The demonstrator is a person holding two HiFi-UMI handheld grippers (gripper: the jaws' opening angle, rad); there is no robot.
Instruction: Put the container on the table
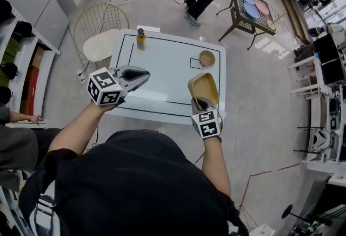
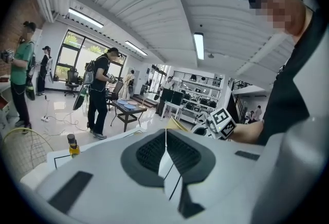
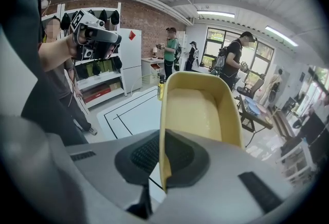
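i'm holding the yellow container [image 1: 204, 89] in the right gripper [image 1: 201, 103], whose 2 jaws are pinching 1 wall of it at the near end. in the right gripper view that wall is running straight up between the pads. the tub is reaching away from me with its open side showing, and it looks tilted rather than level. it's hanging in the air above the near right part of the white table [image 1: 162, 70], not touching it. the left gripper [image 1: 144, 74] is hovering over the table's near left edge with its jaws pressed together on nothing. a small bottle [image 1: 140, 39] is standing at the far left corner and a round bowl [image 1: 207, 58] is sitting far right, beside a small drawn rectangle [image 1: 196, 63].

to do this well, i'm thinking of rolling the wrist until the base is facing down, then lowering until the bottom is lying flat on the bare middle, short of the bowl. only then am i letting the jaws part. gripped by 1 thin wall, the tub is likely to swing, so i'm planning a slow descent.
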